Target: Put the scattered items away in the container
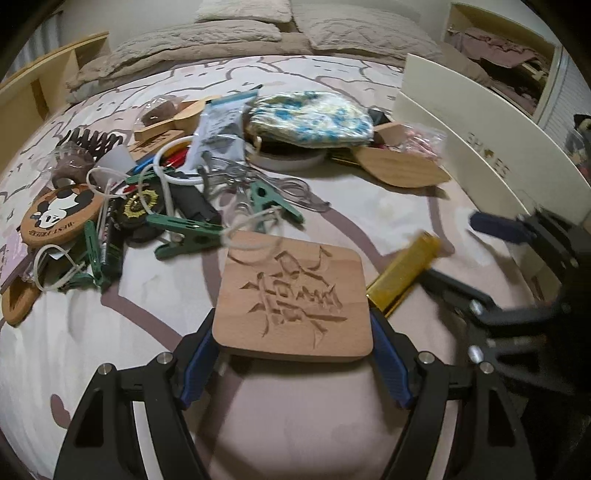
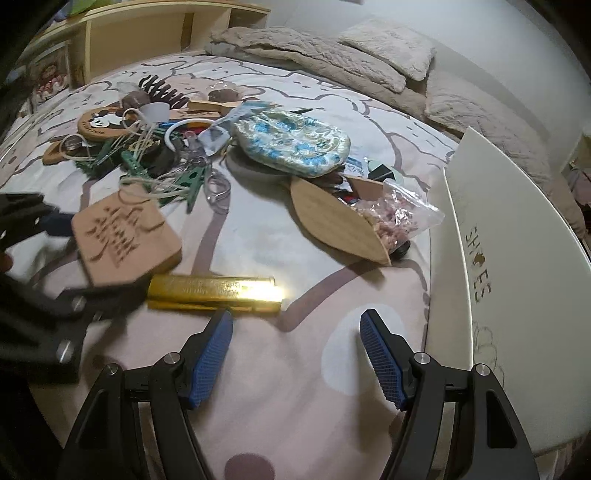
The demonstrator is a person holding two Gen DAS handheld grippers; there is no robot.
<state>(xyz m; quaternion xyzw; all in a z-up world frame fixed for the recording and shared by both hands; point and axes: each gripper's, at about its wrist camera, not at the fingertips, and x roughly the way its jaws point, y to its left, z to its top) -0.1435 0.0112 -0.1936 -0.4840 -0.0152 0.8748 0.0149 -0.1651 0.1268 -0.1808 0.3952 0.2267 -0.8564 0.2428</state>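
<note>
My left gripper is shut on a square carved wooden coaster and holds it above the bed; the coaster also shows in the right wrist view. My right gripper is open and empty, just in front of a gold bar-shaped box lying on the sheet; that box shows in the left wrist view too. The white shoe box container stands at the right, its wall marked "SHOES". A pile of scattered items lies further back.
The pile holds green clips, a round panda coaster, a floral pouch, a leaf-shaped wooden board and a bag of pink bits. Pillows and a wooden shelf sit at the back.
</note>
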